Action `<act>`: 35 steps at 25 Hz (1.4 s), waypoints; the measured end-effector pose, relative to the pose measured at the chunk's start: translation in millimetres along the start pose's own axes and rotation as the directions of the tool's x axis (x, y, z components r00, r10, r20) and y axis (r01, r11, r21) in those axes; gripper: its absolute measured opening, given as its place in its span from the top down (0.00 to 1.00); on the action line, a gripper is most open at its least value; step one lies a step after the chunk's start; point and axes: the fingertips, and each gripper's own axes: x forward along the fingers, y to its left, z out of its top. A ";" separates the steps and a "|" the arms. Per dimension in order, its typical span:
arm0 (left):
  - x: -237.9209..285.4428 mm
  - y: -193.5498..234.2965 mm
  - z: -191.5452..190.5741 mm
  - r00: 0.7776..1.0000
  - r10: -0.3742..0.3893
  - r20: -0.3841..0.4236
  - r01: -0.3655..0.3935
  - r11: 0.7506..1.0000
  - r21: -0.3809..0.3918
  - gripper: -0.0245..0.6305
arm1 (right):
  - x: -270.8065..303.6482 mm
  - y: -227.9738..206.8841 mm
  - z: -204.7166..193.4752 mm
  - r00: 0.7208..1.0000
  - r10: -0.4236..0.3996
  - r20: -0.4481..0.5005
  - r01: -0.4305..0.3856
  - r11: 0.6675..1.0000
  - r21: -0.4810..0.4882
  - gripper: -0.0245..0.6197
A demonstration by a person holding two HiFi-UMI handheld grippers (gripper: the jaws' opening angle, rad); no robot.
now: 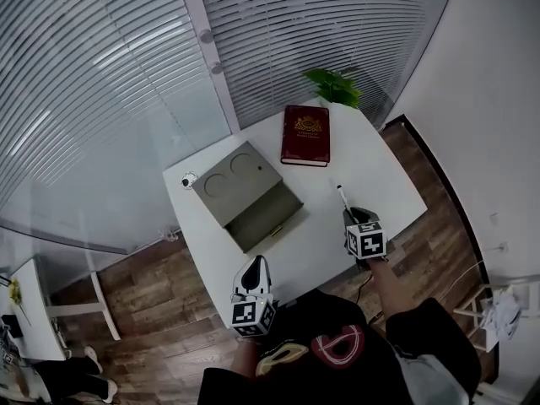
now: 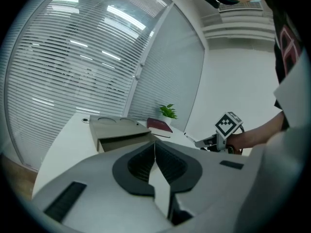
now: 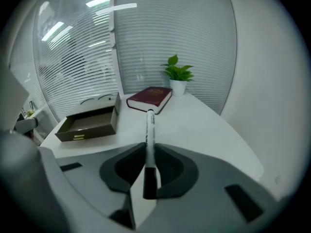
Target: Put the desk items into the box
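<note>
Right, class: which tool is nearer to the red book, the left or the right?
Right. The right tool, gripping a marker, is just on the near side of the red book. The left tool is farther back, at the desk's near edge by the box.

I see a white bench (image 1: 371, 175) across the middle of the head view. A grey-green box (image 1: 245, 188) lies left of centre with its drawer pulled open toward the lower right. A small round object (image 1: 187, 180) sits just beside its left corner. The red book (image 1: 305, 135) lies flat toward the top, with the potted plant (image 1: 333, 85) beyond it at the far edge.
</note>
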 end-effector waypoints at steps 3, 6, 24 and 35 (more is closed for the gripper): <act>-5.0 1.7 3.7 1.000 0.014 0.013 -0.014 1.000 -0.019 0.93 | -5.5 15.9 18.4 0.999 0.039 0.036 -0.036 0.996 -0.085 0.85; -10.9 4.6 10.9 0.999 0.030 0.042 -0.029 0.999 -0.014 0.93 | -10.1 32.3 31.7 0.995 0.090 0.050 -0.081 0.985 -0.155 0.85; -64.9 54.3 32.7 0.965 0.227 0.128 -0.228 0.974 -0.012 0.93 | -3.2 164.9 59.9 0.905 0.421 -0.069 -0.371 0.698 -0.613 0.85; -83.0 76.3 28.2 0.942 0.313 0.123 -0.313 0.950 -0.018 0.93 | 13.8 206.7 52.8 0.857 0.462 -0.228 -0.467 0.509 -0.723 0.85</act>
